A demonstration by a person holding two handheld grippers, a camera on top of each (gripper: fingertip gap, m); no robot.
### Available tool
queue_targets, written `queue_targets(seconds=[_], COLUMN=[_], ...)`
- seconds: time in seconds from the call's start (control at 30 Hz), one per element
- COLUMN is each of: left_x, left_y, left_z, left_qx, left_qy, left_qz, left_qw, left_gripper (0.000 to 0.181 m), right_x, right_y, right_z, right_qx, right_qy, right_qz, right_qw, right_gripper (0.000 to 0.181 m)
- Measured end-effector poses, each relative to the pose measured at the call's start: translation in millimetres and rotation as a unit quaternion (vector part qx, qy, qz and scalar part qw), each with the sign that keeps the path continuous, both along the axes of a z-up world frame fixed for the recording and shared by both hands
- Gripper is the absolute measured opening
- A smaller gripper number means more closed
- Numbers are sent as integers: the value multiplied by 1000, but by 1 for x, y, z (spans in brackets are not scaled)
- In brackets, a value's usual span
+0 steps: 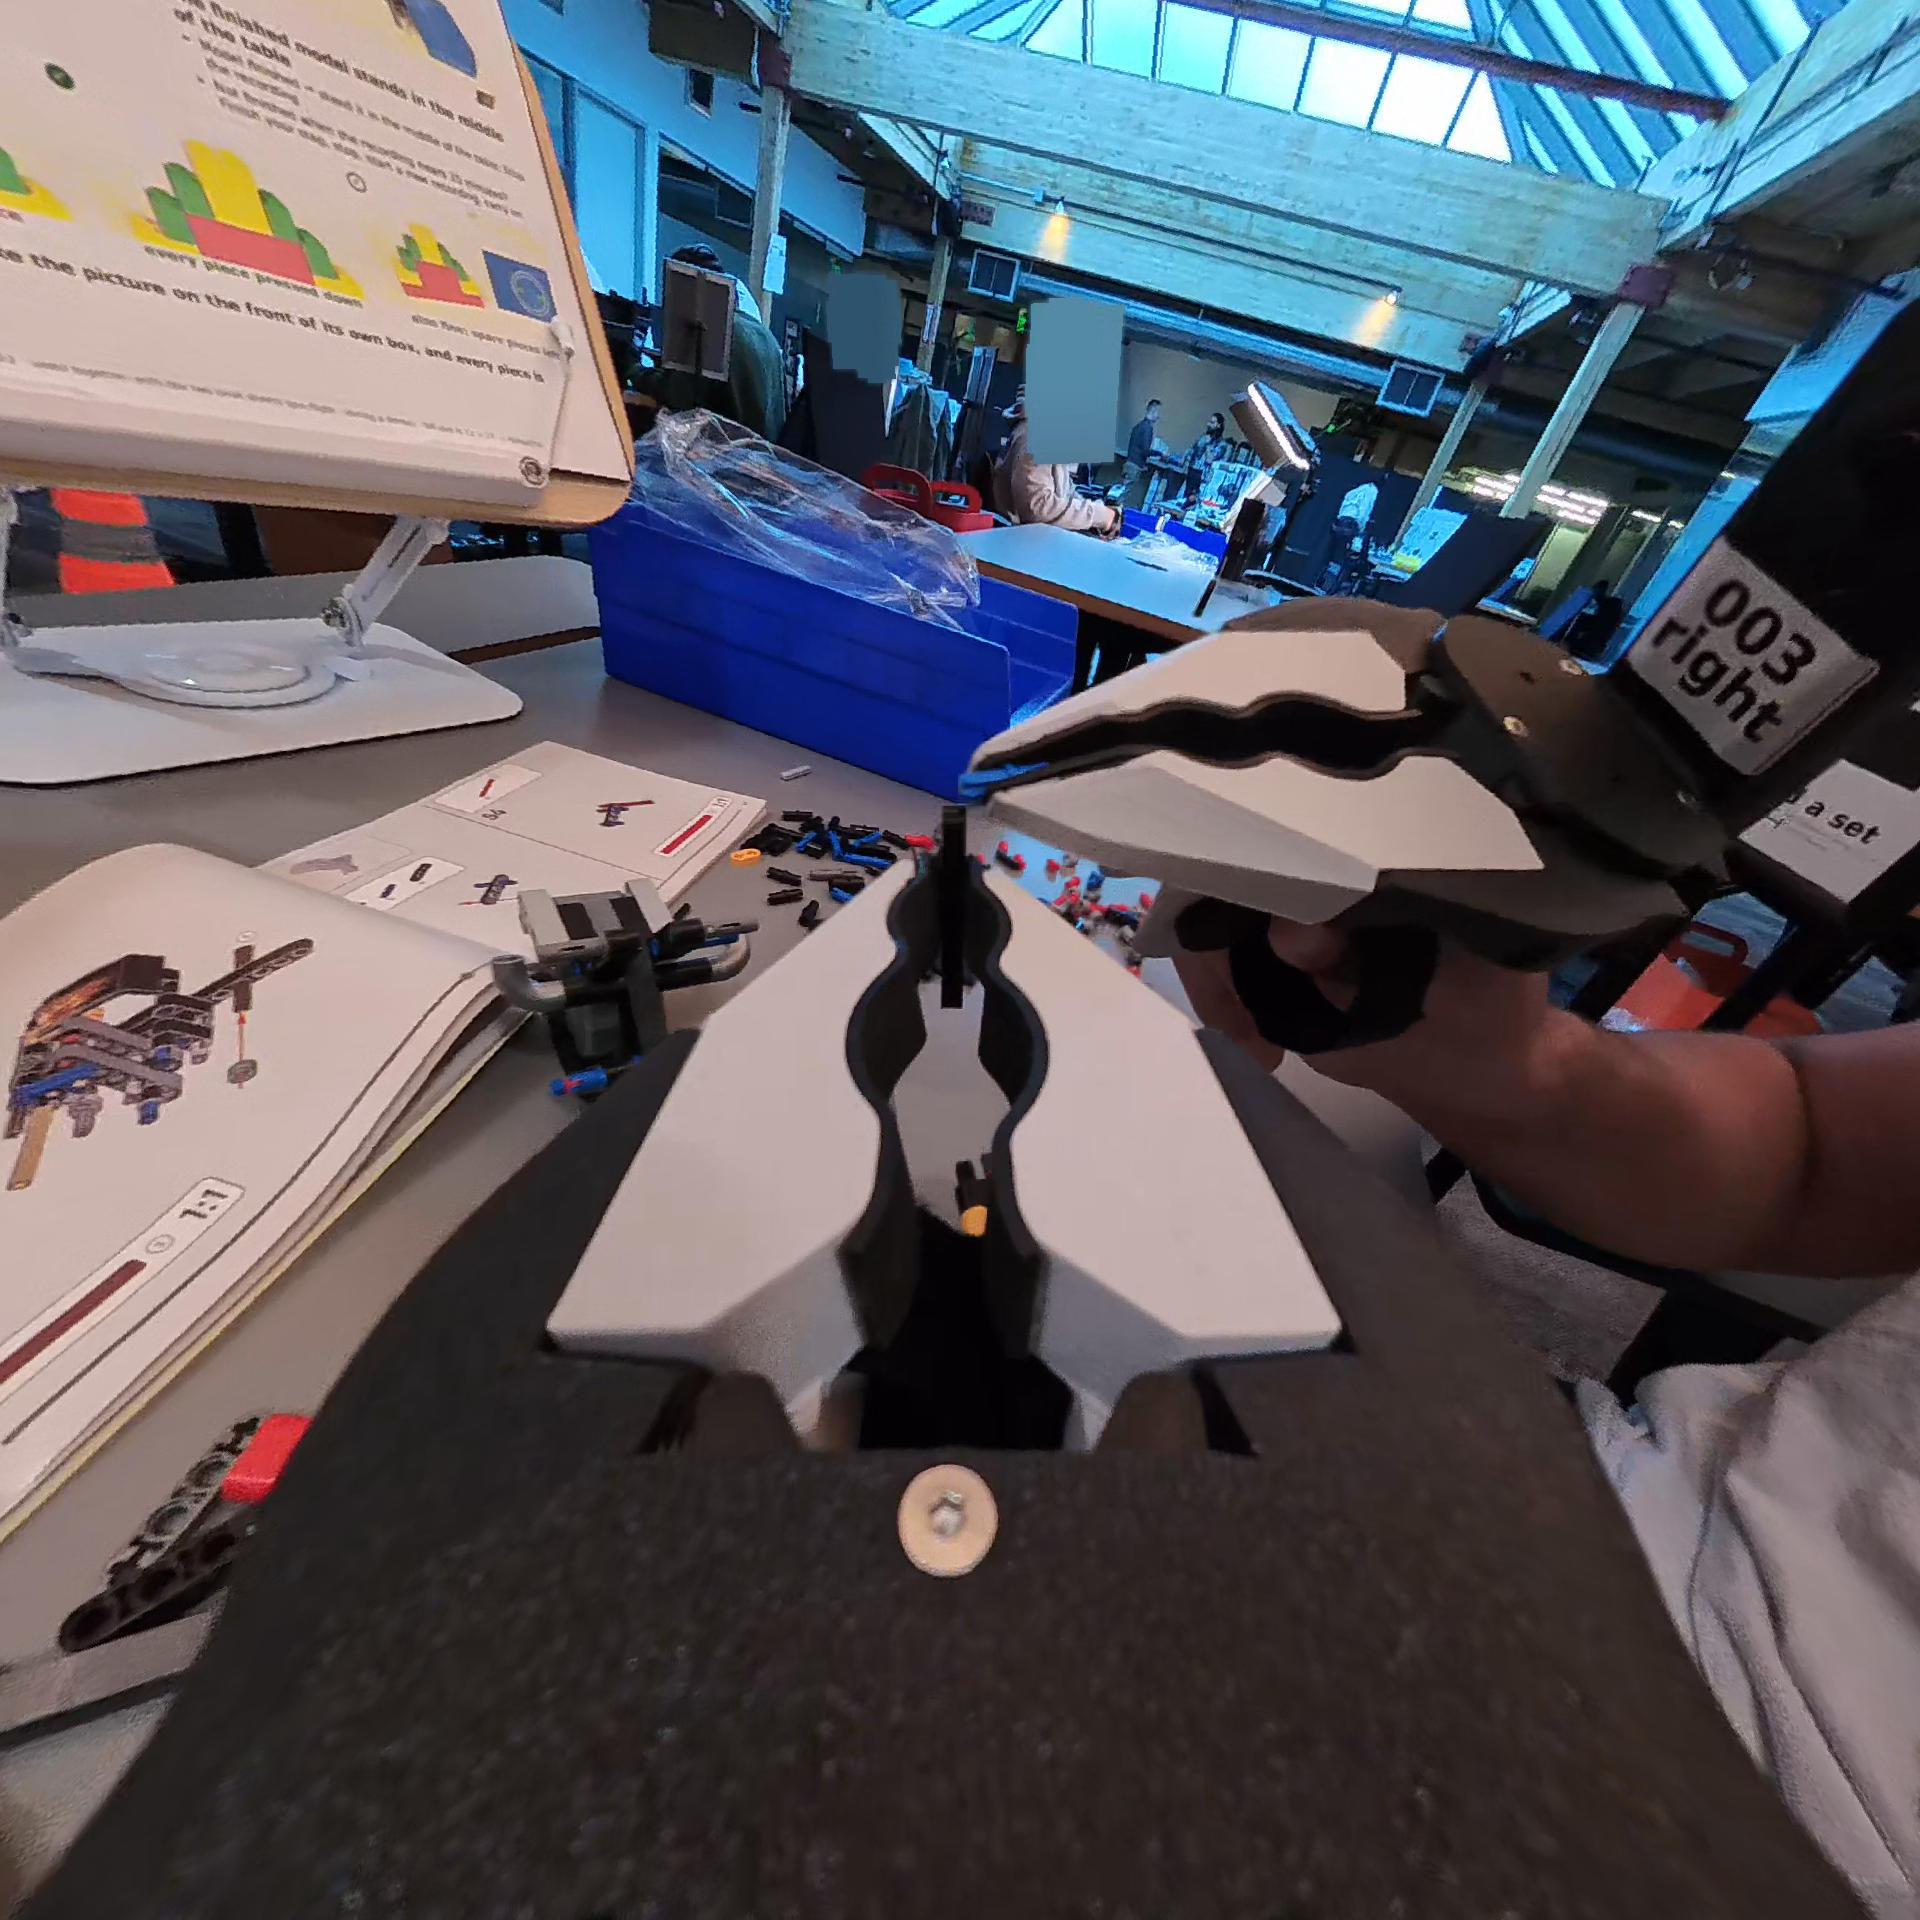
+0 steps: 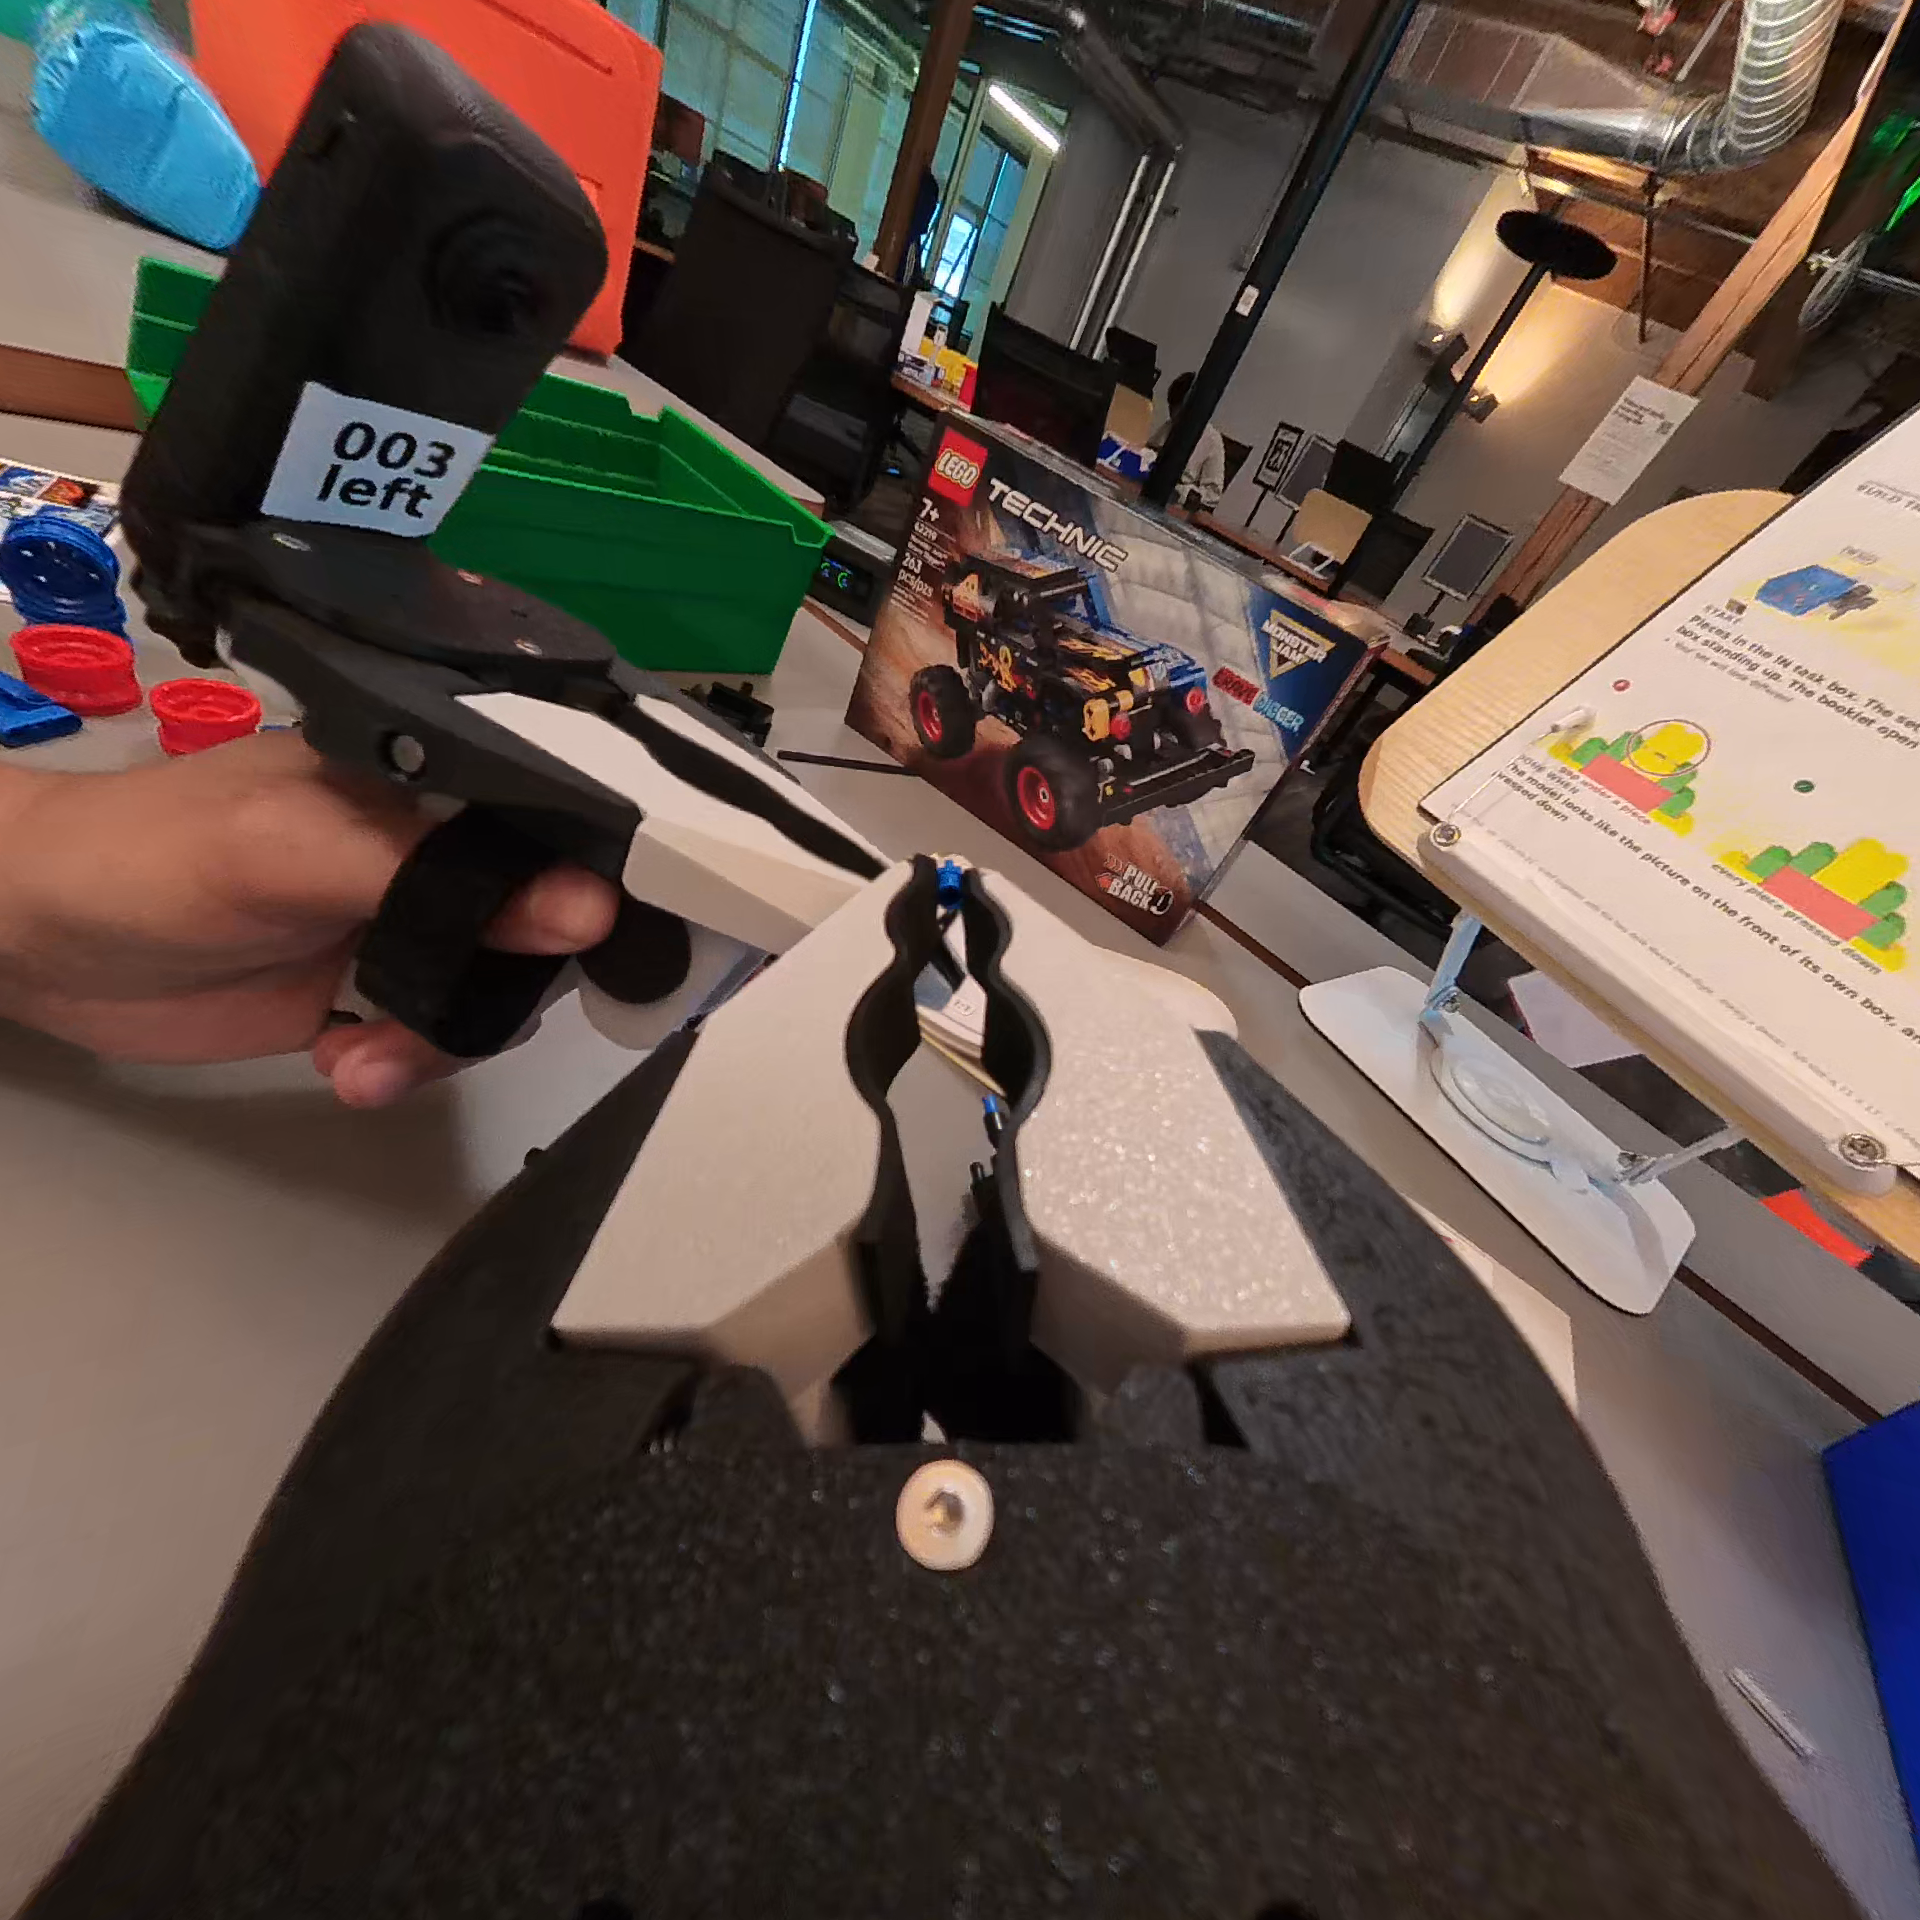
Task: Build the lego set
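Note:
My left gripper (image 1: 948, 862) is shut on a thin black axle (image 1: 952, 914) that stands upright between its tips. My right gripper (image 2: 943, 871) is shut on a small blue pin (image 2: 945, 881). In the left wrist view the right gripper (image 1: 987, 781) comes in from the right, with the blue pin (image 1: 1000, 777) just above the axle's top end. In the right wrist view the left gripper (image 2: 831, 847) comes in from the left, tip to tip with mine. A partly built grey and black model (image 1: 603, 977) sits on the table by the open instruction booklet (image 1: 208, 1091).
Loose black, blue and red pins (image 1: 831, 852) lie ahead before a blue bin (image 1: 831, 644). A black beam with a red piece (image 1: 166, 1548) lies near left. A sheet on a stand (image 1: 260, 260), the set's box (image 2: 1091, 707), a green bin (image 2: 623, 520) and red hubs (image 2: 197, 712) stand around. Only a small space, under 4 cm, lies between the two pairs of fingers.

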State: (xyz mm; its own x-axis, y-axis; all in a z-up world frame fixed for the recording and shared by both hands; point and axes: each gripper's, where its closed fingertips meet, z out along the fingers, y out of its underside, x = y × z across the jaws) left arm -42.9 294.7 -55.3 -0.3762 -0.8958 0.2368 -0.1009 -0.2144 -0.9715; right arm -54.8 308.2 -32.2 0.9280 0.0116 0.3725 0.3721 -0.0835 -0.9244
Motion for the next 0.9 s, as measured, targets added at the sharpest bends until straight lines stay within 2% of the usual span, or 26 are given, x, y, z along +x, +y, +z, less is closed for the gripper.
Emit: queue_targets(seconds=[0.27, 0.7, 0.9], left_x=[0, -2, -5], left_y=[4, 6, 10], left_z=[2, 7, 14], left_qx=[16, 68, 119], left_qy=[-9, -41, -69], left_qz=[15, 64, 119], left_qw=[1000, 995, 983], left_gripper=[2, 2, 2], right_x=[-2, -4, -7], right_y=[2, 1, 2], right_z=[-6, 0, 6], right_qx=[-9, 40, 69], right_qy=[27, 42, 146], right_qz=[6, -3, 21], right_qw=[1000, 998, 987], right_gripper=[4, 4, 4])
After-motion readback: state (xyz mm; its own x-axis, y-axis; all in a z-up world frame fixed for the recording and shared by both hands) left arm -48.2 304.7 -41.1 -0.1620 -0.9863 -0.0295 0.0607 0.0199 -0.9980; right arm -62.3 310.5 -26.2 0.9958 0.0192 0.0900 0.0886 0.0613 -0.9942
